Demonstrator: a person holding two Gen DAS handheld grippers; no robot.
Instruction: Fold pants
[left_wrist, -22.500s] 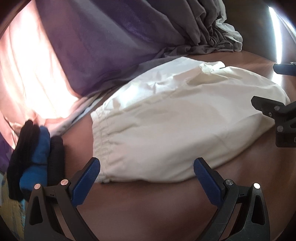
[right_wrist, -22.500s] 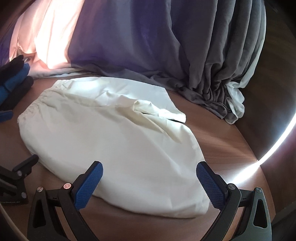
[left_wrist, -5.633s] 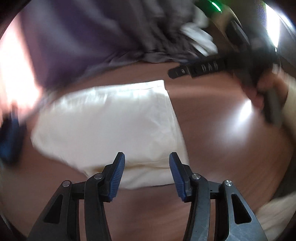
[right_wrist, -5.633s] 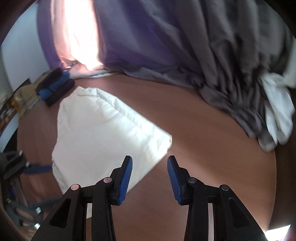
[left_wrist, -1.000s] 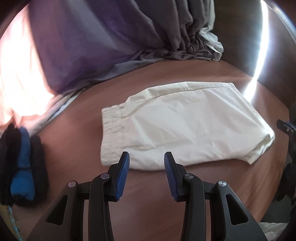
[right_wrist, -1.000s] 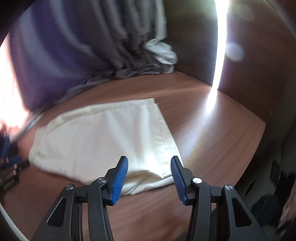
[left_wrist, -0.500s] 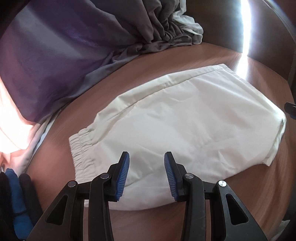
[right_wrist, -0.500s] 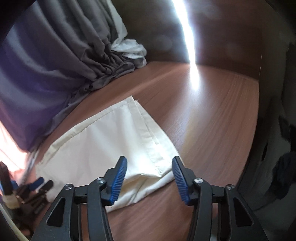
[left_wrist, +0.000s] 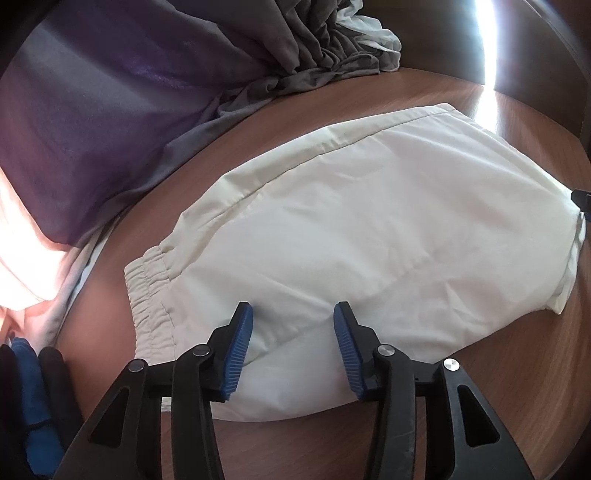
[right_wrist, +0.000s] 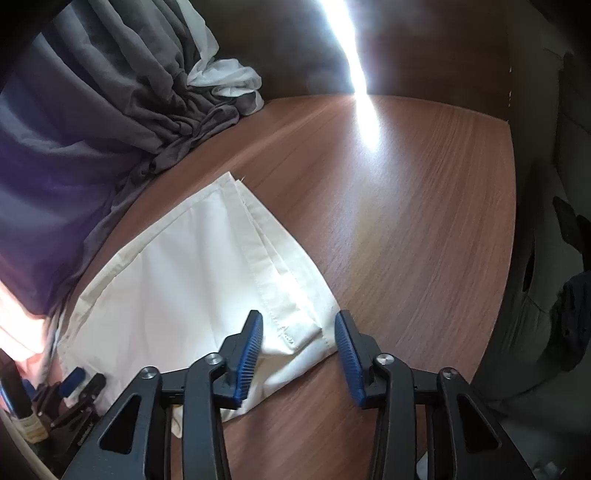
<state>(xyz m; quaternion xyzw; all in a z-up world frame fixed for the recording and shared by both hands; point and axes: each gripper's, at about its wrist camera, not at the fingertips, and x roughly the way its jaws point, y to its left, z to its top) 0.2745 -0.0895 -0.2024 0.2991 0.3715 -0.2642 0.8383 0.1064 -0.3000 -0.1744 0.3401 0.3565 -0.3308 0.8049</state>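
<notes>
The cream-white pants (left_wrist: 369, 229) lie folded flat on the brown wooden table (left_wrist: 517, 376), elastic waistband (left_wrist: 147, 295) at the left. My left gripper (left_wrist: 291, 343) is open, its blue pads just over the near edge of the pants beside the waistband. In the right wrist view the hem end of the pants (right_wrist: 207, 280) shows, with stitched hems stacked. My right gripper (right_wrist: 299, 350) is open, its pads either side of the near hem corner (right_wrist: 306, 332). Neither gripper holds cloth.
Grey and purple curtains (left_wrist: 147, 92) bunch onto the table's far edge, with a white cloth (right_wrist: 225, 77) in the corner. A black and blue object (left_wrist: 26, 391) sits at the table's left. The table's right edge (right_wrist: 509, 221) drops off beside dark furniture.
Both grippers have moved down and closer to the pants. The left now hovers over the near edge by the waistband, the right over the hem corner. The pants have not moved.
</notes>
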